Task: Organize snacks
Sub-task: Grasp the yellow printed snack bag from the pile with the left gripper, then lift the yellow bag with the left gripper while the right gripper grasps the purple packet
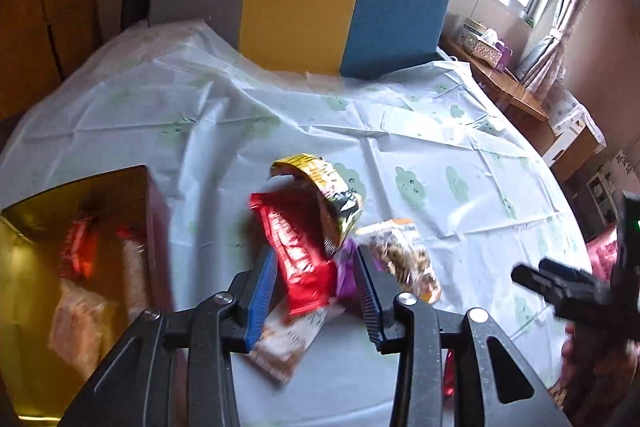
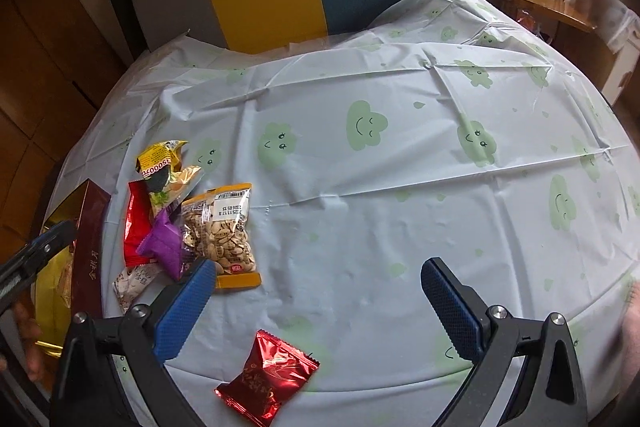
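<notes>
1. The left gripper [image 1: 316,291] is hanging over the snack pile with its blue-padded fingers apart; a red packet [image 1: 298,255] is sitting between them, and contact cannot be confirmed.
2. The pile is lying on the cloud-print tablecloth [image 2: 400,167]: a yellow packet [image 2: 160,159] at the far end, the red packet [image 2: 136,227], a purple packet [image 2: 162,245] and a clear bag of seeds [image 2: 222,231] overlapping one another, and a pale packet [image 2: 130,283] at the near end.
3. A gold-lined box [image 1: 44,267] is standing just left of the pile and already holding several packets.
4. The right gripper [image 2: 316,291] is hovering with its fingers wide apart and nothing between them.
5. A separate shiny red packet [image 2: 268,375] is lying alone on the cloth, near the table edge, below the right gripper's left finger.
</notes>
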The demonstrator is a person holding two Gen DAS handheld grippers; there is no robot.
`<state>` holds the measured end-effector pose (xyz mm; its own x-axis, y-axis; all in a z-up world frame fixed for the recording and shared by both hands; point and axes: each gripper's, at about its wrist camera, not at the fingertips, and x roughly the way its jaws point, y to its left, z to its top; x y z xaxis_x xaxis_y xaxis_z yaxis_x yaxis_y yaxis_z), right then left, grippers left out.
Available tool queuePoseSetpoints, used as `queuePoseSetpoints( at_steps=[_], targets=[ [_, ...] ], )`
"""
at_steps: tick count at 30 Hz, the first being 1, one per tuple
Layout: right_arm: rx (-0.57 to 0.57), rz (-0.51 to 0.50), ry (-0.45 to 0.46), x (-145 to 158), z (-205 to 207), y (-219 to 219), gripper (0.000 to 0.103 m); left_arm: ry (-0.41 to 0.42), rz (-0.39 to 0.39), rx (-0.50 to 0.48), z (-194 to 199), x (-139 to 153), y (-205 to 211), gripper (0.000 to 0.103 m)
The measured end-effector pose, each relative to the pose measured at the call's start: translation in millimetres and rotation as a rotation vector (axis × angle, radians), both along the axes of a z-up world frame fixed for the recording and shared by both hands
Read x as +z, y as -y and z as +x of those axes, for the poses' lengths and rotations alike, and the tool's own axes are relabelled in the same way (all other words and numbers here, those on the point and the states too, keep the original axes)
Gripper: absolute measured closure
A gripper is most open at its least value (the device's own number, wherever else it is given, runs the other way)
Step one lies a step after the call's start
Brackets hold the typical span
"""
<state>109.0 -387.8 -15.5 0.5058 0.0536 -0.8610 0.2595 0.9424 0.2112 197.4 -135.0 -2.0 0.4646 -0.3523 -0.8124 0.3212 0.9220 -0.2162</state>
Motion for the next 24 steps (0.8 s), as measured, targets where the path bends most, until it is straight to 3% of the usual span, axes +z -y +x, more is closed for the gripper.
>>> queuePoseSetpoints(
  at_steps=[3, 11, 17, 19, 20, 22, 24],
  targets=[
    [-0.009, 0.015, 0.007, 1.8, -0.8, 2.8, 0.0, -0.069, -0.028, 0.019, 27.1, -13.1, 13.0, 0.063],
    [0.005, 0.029, 0.019, 4.9, -0.3, 2.0, 0.0, -0.174, 0.03, 0.096, 86.0, -47.2, 44.1, 0.063],
    [0.04, 0.033, 0.024, 6.0, 0.3, -5.3, 0.0, -0.183, 0.084, 0.105, 103.6, -67.9, 65.2, 0.06],
    [0.038, 0.031, 0.027, 6.7, -0.2, -5.3, 0.0, -0.205, 0.127, 0.09, 105.1, -78.8, 72.0, 0.063],
    [0.036, 0.031, 0.027, 7.0, -0.2, -4.8, 0.0, -0.187, 0.125, 0.081, 103.4, -80.3, 73.0, 0.063],
    [0.027, 0.031, 0.023, 6.3, 0.1, -2.9, 0.0, -0.162, 0.119, 0.071, 99.5, -77.6, 72.6, 0.075],
    [0.02, 0.031, 0.015, 4.8, 0.6, -0.9, 0.0, -0.136, 0.097, 0.059, 93.5, -70.0, 68.3, 0.076]
  ],
)
